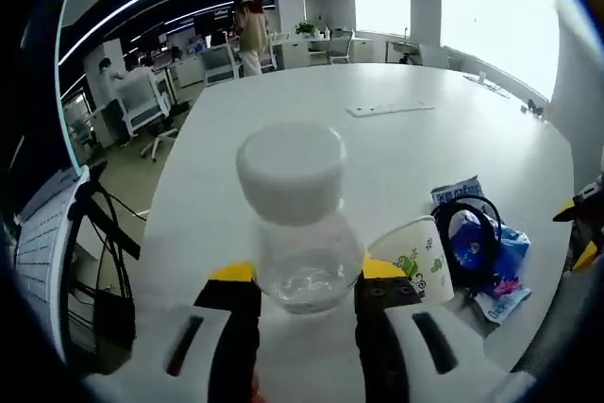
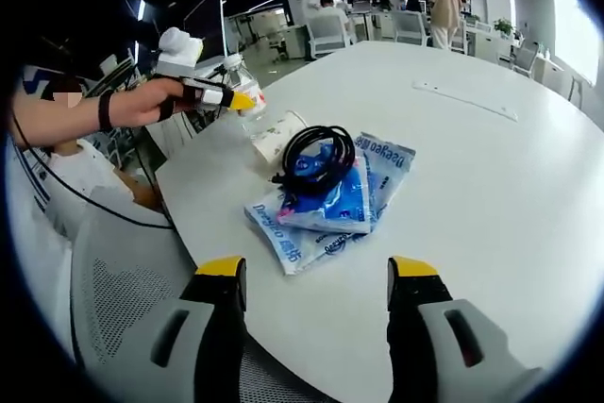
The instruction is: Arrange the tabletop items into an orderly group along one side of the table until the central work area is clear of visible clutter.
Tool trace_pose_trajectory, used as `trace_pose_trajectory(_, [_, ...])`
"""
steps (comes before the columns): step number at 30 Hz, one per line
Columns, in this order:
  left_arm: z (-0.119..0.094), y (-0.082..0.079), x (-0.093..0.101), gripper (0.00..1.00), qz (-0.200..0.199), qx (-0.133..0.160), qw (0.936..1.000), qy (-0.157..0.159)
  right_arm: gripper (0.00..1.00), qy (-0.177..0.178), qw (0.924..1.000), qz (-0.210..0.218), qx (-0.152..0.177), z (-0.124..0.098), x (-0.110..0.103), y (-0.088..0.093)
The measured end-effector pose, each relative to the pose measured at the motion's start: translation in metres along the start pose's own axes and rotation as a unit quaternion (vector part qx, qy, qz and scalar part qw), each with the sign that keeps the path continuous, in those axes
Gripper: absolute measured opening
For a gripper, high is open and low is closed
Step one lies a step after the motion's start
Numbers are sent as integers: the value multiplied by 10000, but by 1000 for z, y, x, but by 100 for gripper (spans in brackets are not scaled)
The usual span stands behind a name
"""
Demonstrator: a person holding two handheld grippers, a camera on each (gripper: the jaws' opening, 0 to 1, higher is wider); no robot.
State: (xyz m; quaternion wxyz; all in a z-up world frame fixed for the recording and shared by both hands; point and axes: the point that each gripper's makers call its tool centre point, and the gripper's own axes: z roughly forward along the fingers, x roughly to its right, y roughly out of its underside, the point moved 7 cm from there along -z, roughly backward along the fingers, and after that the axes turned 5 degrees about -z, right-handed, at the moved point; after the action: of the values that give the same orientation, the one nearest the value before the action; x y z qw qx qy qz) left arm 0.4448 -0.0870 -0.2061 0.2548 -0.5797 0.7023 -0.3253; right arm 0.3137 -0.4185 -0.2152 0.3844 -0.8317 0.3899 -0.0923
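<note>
Left gripper (image 1: 307, 280) fingers closed around a clear white-capped bottle (image 1: 297, 224) at the white desk's (image 1: 415, 148) near edge, paper cup (image 1: 420, 257) just right, black cable (image 2: 316, 153) on blue packets (image 2: 330, 195), right gripper (image 2: 316, 276) fingers wide apart, empty.

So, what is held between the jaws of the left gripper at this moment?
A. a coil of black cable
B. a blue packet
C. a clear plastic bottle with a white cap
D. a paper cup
C. In the left gripper view the left gripper has its jaws closed on the sides of the clear bottle, while the paper cup, the black cable and the blue packet lie on the table beside it.
</note>
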Motion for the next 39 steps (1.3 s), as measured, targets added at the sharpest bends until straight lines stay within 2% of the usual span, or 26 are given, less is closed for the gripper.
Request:
trace_pose_trajectory(6, [13, -11, 1, 38, -134, 81, 9996, -232, 59, -19, 10000, 4, -37, -1, 5, 1])
trace_pose_trajectory(21, [47, -42, -7, 38, -182, 152, 9993, -304, 59, -17, 9998, 84, -194, -5, 13, 9])
trace_pose_trajectory(29, [52, -45, -9, 38, -154, 211, 9992, -295, 59, -50, 9996, 106, -239, -3, 12, 12])
trace_pose_trajectory(39, [53, -45, -11, 39, -120, 183, 9995, -227, 60, -145, 9996, 52, -224, 5, 11, 4])
